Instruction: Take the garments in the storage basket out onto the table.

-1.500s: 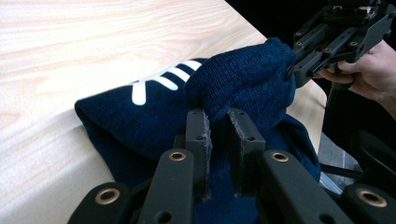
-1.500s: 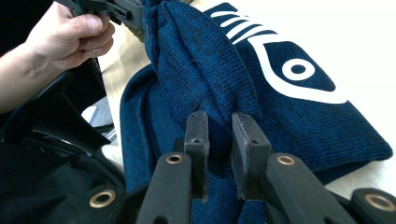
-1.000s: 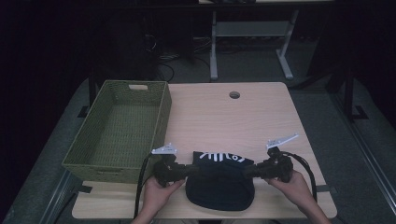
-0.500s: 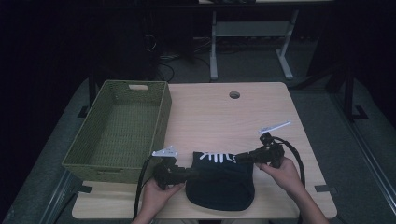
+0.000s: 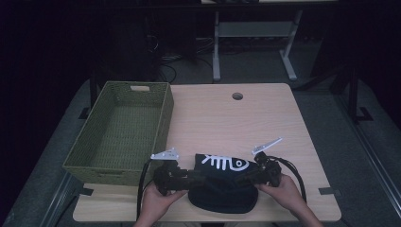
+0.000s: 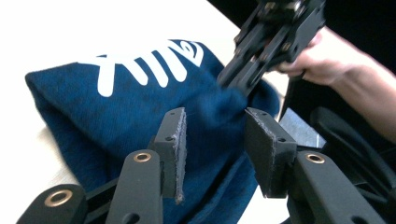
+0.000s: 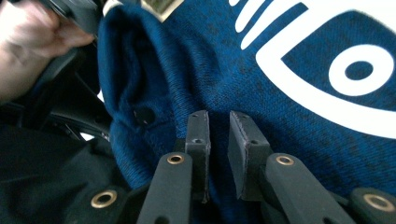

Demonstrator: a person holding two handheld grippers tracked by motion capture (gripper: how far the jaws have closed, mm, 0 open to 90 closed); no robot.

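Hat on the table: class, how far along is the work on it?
Done: the hat lies print-up near the front edge of the table. In hand: the right gripper, jaws just closed, pinches its fabric; the left gripper, jaws just opened, straddles the fabric without pressing. Left: probably lifting it into the basket, which holds nothing yet.

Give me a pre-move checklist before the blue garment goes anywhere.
1. Right gripper pinching the blue garment: ok, jaws nearly closed with a fold of fabric between them.
2. Left gripper gripping: not ok, its jaws have just been opening; cloth lies between them, pads apart.
3. Green woven basket empty: ok.
4. Path across the table to the basket: ok.
5. Garment folded flat: cannot tell, bunched near the grippers.
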